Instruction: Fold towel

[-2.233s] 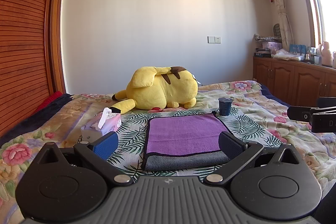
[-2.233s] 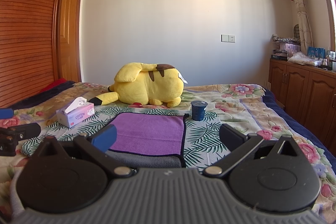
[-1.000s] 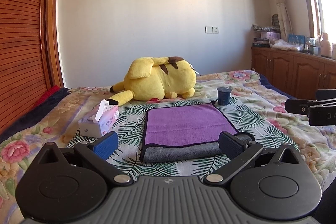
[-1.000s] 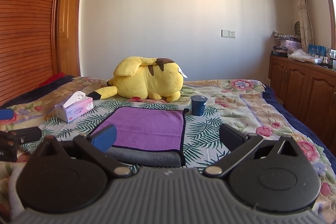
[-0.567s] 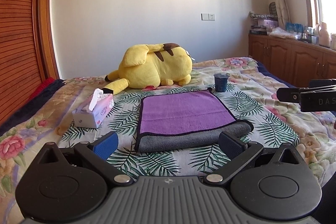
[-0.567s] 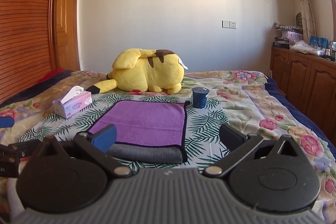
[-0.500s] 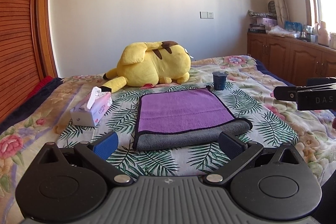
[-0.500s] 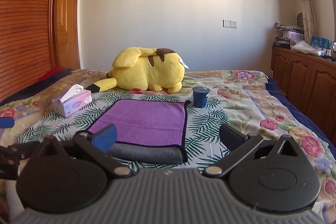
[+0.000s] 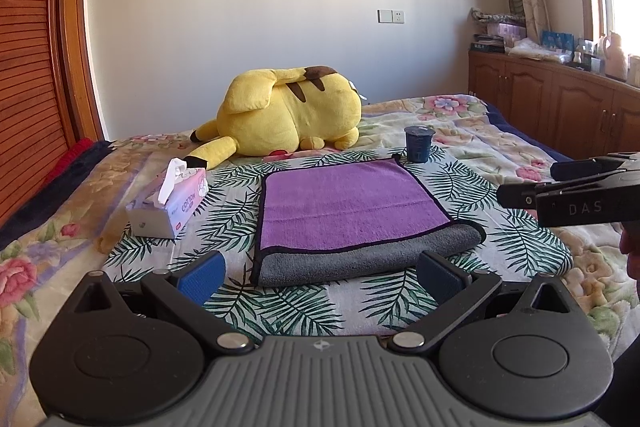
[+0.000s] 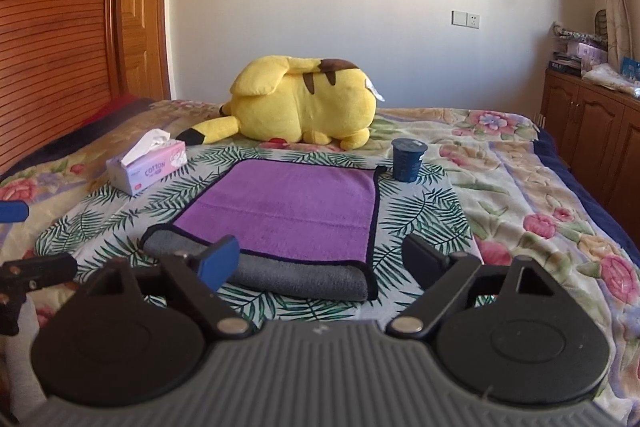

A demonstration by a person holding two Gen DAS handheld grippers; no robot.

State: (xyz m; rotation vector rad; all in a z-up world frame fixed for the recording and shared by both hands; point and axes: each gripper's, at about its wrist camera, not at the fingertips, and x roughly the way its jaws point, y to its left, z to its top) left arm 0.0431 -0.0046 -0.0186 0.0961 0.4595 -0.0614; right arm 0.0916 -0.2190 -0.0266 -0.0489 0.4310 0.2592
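On a bed spread with a floral and palm-leaf cover, we see a purple towel with a grey underside lying flat, its near edge doubled over into a thick grey roll and trimmed in dark piping. Our left claw hangs just short of that grey fold, its fingers spread wide apart and holding nothing. Our right claw sits close over the towel's near right corner, likewise spread wide and empty, its blue-padded left finger overlapping the grey edge in the right wrist view; we cannot tell whether it touches. Beyond the towel's far edge lies a yellow Pikachu plush. A dark blue cup stands upright just off the towel's far right corner, and a pink tissue box rests to the towel's left, a sheet poking from its top. Wooden cabinets line the right wall.
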